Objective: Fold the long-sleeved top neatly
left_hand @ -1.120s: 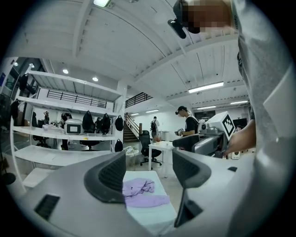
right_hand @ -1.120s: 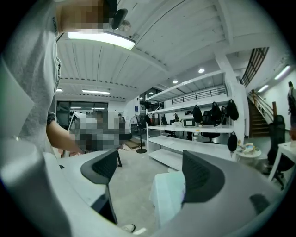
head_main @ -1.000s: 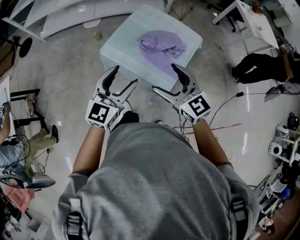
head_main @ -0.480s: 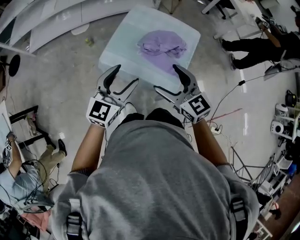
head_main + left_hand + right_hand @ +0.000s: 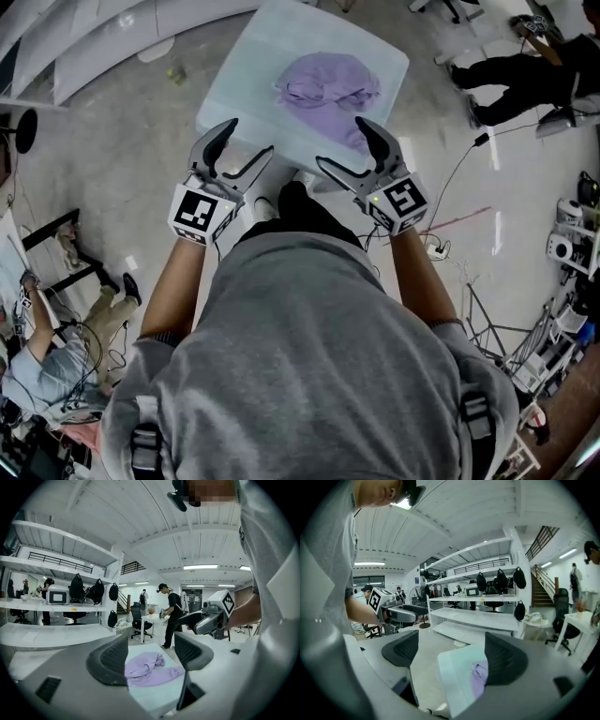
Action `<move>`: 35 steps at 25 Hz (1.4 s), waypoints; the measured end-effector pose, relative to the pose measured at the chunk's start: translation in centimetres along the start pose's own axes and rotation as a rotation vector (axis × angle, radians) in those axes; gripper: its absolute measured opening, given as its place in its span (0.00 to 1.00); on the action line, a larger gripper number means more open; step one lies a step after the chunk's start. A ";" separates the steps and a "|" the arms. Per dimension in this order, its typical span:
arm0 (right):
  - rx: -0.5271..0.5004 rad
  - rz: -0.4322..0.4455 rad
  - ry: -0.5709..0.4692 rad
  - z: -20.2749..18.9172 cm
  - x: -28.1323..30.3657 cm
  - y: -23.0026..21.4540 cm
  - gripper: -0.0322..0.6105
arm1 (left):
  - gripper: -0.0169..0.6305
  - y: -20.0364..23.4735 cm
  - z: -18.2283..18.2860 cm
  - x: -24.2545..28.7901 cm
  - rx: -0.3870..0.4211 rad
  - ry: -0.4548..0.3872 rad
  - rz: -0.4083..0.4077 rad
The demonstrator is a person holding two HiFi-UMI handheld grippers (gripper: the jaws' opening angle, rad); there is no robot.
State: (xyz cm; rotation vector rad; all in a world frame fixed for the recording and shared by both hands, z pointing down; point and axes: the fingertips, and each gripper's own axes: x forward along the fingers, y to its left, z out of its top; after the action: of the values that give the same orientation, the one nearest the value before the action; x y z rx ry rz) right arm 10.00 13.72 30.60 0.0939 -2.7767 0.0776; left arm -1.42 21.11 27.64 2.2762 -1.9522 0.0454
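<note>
A crumpled lilac long-sleeved top [image 5: 328, 86] lies bunched on a small pale table [image 5: 244, 66], toward its right half. My left gripper [image 5: 242, 152] hangs open just short of the table's near edge, left of the top. Over the near right edge, my right gripper [image 5: 351, 150] is open too, its far jaw close to the top's near hem. Neither holds anything. In the left gripper view the top [image 5: 147, 668] shows between the open jaws, some way ahead. The right gripper view catches only a strip of the top [image 5: 479, 678] beside the right jaw.
A person in black [image 5: 534, 70] is at a desk to the far right, another sits at the lower left [image 5: 56, 352]. Cables [image 5: 450, 202] trail on the floor right of the table. White shelving [image 5: 483, 620] runs along one side.
Both grippers have moved forward toward the table with the person's step, and the table now sits closer beneath them. Jaws stay open.
</note>
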 end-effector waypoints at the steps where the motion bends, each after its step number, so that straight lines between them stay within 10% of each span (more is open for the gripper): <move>1: 0.001 0.003 0.000 -0.1 0.5 -0.8 0.76 | 0.55 0.4 -0.1 0.7 0.006 0.009 -0.003; 19: -0.045 0.093 0.213 -7.3 9.6 -13.9 0.69 | 0.54 7.3 -9.0 14.6 0.047 0.271 -0.097; 35: -0.220 0.113 0.627 -19.9 16.8 -15.6 0.60 | 0.44 12.2 -24.2 20.0 0.222 0.588 -0.480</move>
State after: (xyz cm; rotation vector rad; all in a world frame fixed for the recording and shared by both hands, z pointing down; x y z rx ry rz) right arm 2.55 -1.47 55.76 -0.1243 -2.1447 -0.1462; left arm -8.61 2.80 54.99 2.4212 -1.1352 0.8064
